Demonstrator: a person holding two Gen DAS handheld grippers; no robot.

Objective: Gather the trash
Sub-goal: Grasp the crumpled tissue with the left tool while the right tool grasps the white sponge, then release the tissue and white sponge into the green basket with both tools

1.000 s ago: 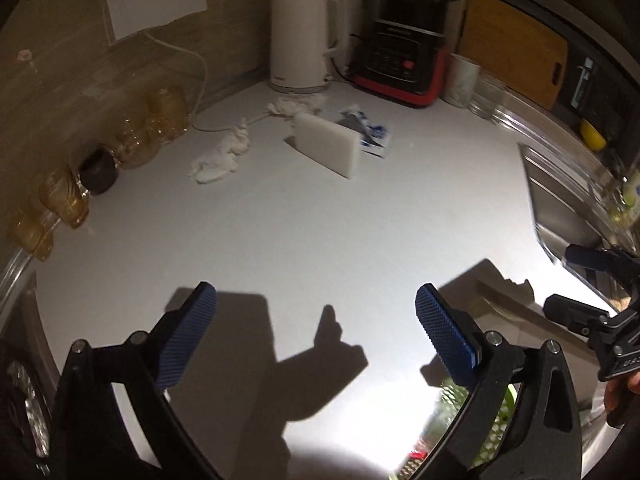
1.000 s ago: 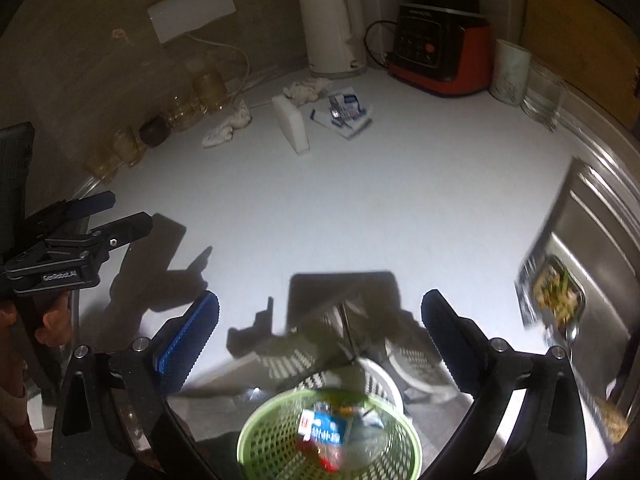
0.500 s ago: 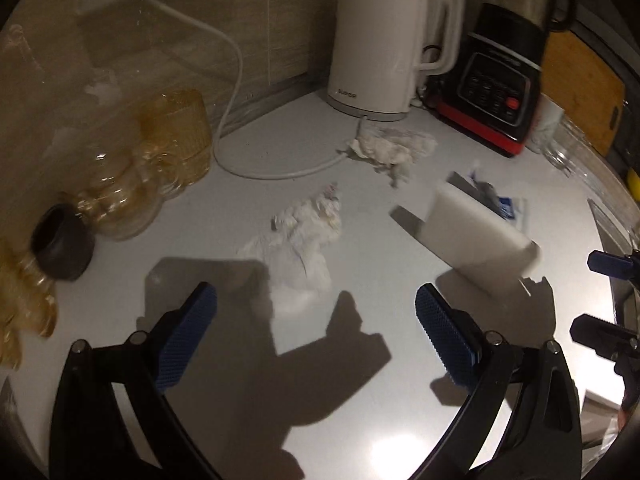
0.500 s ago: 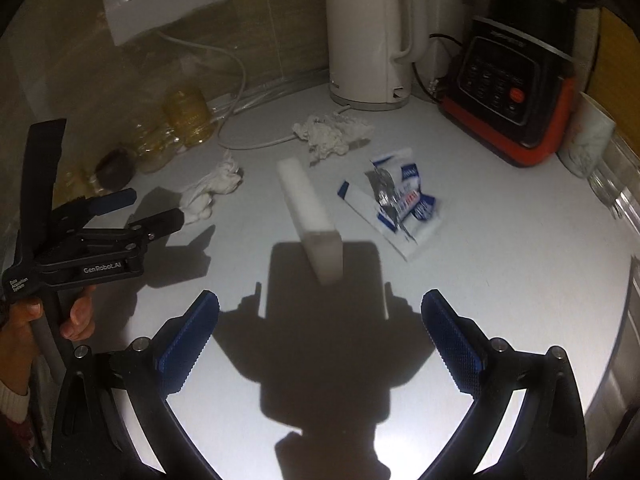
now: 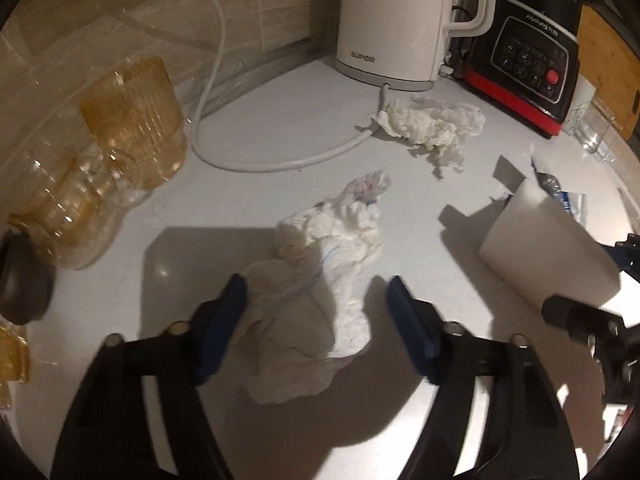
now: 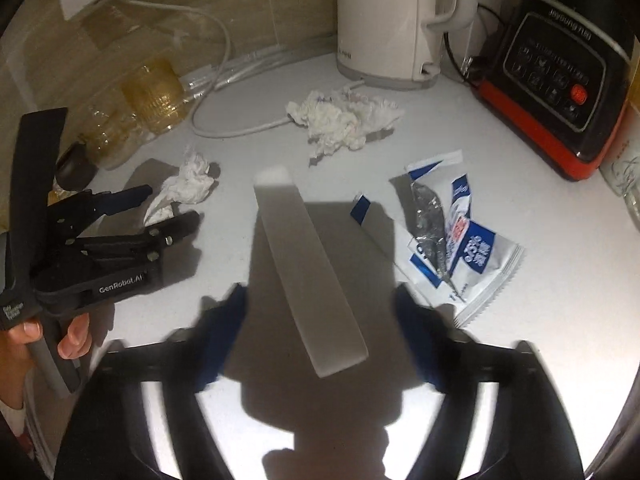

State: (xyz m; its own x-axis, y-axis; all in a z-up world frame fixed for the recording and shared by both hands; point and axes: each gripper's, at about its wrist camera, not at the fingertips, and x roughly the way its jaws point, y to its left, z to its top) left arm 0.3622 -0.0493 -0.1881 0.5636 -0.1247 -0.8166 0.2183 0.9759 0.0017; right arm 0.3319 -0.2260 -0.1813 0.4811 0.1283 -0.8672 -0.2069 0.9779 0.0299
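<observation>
closing over a crumpled white tissue (image 5: 320,280) on the white counter (image 5: 248,144), the left gripper (image 5: 316,320) has its 2 blue pads either side of the wad, not yet pressing it. the right gripper (image 6: 320,328) is closing too, its pads straddling a white foam block (image 6: 308,268) standing on edge, with gaps on both sides. a second tissue wad (image 6: 340,120) lies near the white kettle (image 6: 384,20). torn blue-and-white wrappers (image 6: 456,236) lie just right of the block. amber glasses (image 5: 132,120) stand by the wall.
</observation>
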